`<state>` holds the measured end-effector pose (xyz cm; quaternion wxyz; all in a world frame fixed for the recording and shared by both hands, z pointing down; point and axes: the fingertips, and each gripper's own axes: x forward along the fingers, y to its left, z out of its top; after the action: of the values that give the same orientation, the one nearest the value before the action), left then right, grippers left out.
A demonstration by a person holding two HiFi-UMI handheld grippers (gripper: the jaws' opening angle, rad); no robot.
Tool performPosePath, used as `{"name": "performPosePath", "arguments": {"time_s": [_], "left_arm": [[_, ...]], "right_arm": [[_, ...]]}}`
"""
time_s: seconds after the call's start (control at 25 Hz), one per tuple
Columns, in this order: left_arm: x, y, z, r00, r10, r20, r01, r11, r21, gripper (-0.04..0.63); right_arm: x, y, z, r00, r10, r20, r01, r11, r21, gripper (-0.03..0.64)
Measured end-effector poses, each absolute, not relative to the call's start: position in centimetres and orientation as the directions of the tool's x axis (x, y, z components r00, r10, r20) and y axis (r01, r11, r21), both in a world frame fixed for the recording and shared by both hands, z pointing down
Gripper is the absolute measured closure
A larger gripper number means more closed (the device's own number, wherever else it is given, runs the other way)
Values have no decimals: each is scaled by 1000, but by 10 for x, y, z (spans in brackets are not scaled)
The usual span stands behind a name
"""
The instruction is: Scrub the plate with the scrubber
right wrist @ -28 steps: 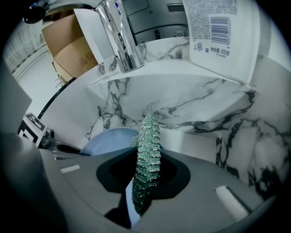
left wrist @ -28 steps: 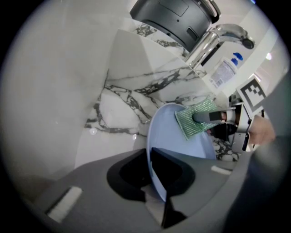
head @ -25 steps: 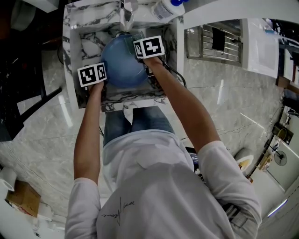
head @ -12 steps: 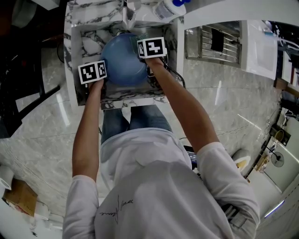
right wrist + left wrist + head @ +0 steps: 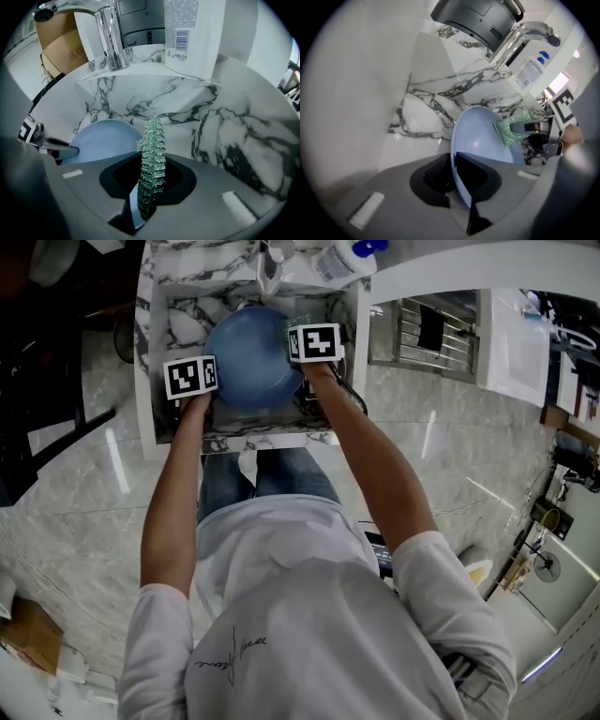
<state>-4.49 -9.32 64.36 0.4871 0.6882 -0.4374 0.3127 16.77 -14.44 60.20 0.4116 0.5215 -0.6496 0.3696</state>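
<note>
Gripping the blue plate (image 5: 483,140) by its near rim, the left gripper (image 5: 453,180) has its 2 jaws clamped on the edge, 1 pad on each face. The plate is held on edge ahead of it, inside the marble sink (image 5: 436,108). The right gripper (image 5: 149,187) is closed on the green scrubber (image 5: 152,150), which stands upright and thin between its 2 jaws and sticks out beyond them. Seen from the left gripper, the scrubber lies against the plate's inner face near its far right rim, with the right gripper's jaws just behind it. Seen from the right gripper, the plate sits just left of the scrubber, and the left gripper's jaw tip shows at the plate's left edge. Beyond both grippers a chrome faucet (image 5: 110,37) rises from the sink's back ledge, with a white bottle (image 5: 192,33) to its right.
</note>
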Motion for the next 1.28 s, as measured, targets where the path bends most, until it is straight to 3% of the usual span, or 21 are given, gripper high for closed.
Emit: {"name": "performPosePath", "arguments": {"time_s": [1.28], "left_arm": [[-48,-92,649,376,-289,880,-925,-181,335,506]], "right_arm": [[190,-80,598,44,-259,965,-998,33,54,551]]}}
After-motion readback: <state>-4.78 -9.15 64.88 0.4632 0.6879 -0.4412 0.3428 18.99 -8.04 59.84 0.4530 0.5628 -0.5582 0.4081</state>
